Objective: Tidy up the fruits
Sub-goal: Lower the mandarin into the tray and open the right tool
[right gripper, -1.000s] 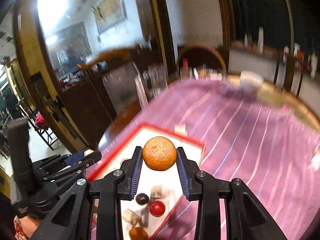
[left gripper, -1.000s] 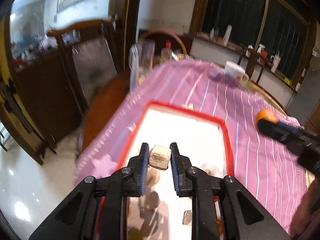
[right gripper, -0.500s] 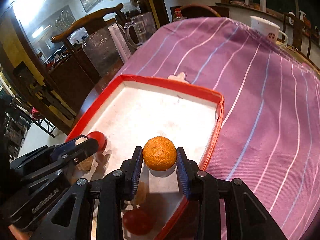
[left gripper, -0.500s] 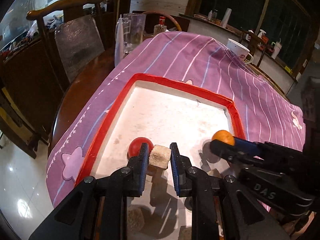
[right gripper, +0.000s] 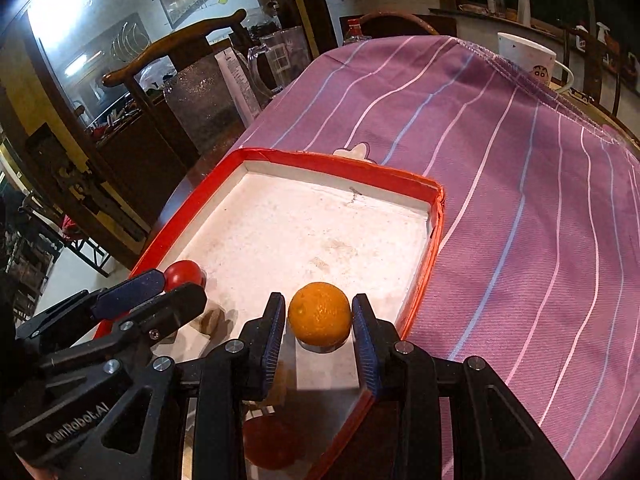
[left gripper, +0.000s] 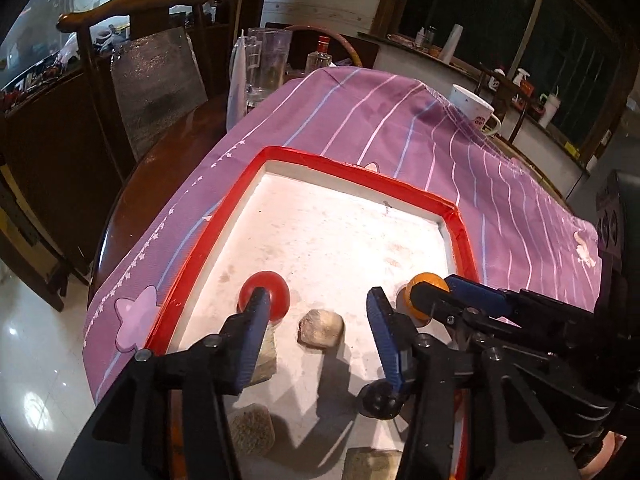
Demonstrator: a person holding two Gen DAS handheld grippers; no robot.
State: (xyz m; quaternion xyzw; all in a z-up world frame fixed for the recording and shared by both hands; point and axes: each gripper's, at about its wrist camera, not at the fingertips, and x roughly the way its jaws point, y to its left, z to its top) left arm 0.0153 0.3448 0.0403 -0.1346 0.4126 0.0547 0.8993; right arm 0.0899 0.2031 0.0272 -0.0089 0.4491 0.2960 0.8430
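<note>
A white tray with a red rim lies on the purple striped cloth. My left gripper hangs low over its near part with the jaws opening. A brown lump lies loose on the tray floor between the fingers, touching neither pad. A red fruit sits just past the left finger. My right gripper is shut on an orange close above the tray floor near the right rim. The left gripper shows at the lower left of the right wrist view.
More brown lumps and a red fruit lie at the tray's near end. A white mug stands at the far right of the table. A glass pitcher and a wooden chair are at the far left.
Both grippers came down over the tray. The left jaws spread and let go of the brown lump, which now lies on the tray. The orange stays between the right pads.
</note>
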